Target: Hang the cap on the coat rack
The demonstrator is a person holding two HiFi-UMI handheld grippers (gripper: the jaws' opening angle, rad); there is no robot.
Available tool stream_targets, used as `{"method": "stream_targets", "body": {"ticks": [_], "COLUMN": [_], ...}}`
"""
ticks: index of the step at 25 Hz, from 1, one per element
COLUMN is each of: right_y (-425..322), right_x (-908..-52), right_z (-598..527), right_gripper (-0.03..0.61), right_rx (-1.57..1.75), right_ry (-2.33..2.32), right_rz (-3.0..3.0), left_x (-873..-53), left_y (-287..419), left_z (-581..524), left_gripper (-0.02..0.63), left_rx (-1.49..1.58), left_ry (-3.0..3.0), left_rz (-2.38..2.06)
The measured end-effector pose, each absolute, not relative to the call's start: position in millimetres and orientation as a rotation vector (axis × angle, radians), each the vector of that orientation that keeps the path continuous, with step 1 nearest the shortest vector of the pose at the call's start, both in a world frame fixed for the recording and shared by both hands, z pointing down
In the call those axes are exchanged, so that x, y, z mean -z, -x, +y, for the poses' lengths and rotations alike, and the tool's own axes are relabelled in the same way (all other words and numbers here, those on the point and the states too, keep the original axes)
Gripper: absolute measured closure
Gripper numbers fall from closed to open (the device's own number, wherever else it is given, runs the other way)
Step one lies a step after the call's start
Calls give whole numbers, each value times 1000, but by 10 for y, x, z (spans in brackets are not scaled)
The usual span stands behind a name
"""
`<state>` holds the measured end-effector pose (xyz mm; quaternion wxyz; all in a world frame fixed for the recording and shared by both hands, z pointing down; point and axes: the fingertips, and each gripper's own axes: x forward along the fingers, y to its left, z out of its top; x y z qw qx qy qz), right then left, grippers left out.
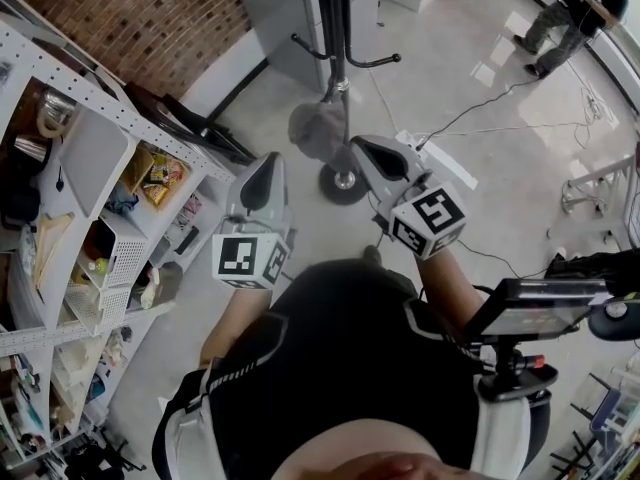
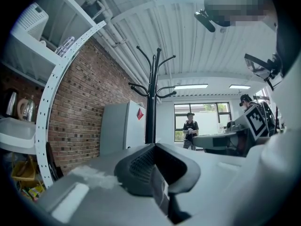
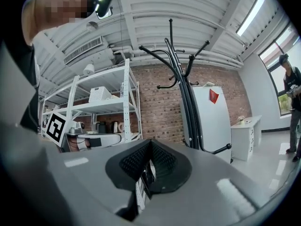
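Standing before the rack (image 1: 337,28) with a gripper in each hand, both pointing level at it. Pinching the grey cap (image 1: 316,128) by its edge in the right gripper (image 1: 357,149), jaws pressed together; no sight of the pinch itself from the right gripper view. Holding the cap in the air just in front of the pole, above the round base (image 1: 345,183), on no hook. Holding the left gripper (image 1: 268,161) beside, jaws pressed together on nothing, tips near the cap but apart. Shelves (image 1: 95,91) and brick wall (image 1: 150,18) to the left.
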<state>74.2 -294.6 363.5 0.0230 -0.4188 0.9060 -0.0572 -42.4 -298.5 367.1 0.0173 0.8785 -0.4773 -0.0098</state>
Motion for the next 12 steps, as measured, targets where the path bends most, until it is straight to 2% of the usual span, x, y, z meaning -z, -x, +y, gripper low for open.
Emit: {"method": "stream_targets", "body": {"ticks": [12], "right_y": [-788], "right_x": [-3633], "right_z": [-3004], "right_gripper": [571], "right_rx": [168], "right_ry": [1325], "right_rz": [2787], "left_x": [-3705], "left_y": [459], "left_z": [-2991], "left_gripper": [611], "left_rx": [14], "left_ry": [-2721], "left_rz": [-1501]}}
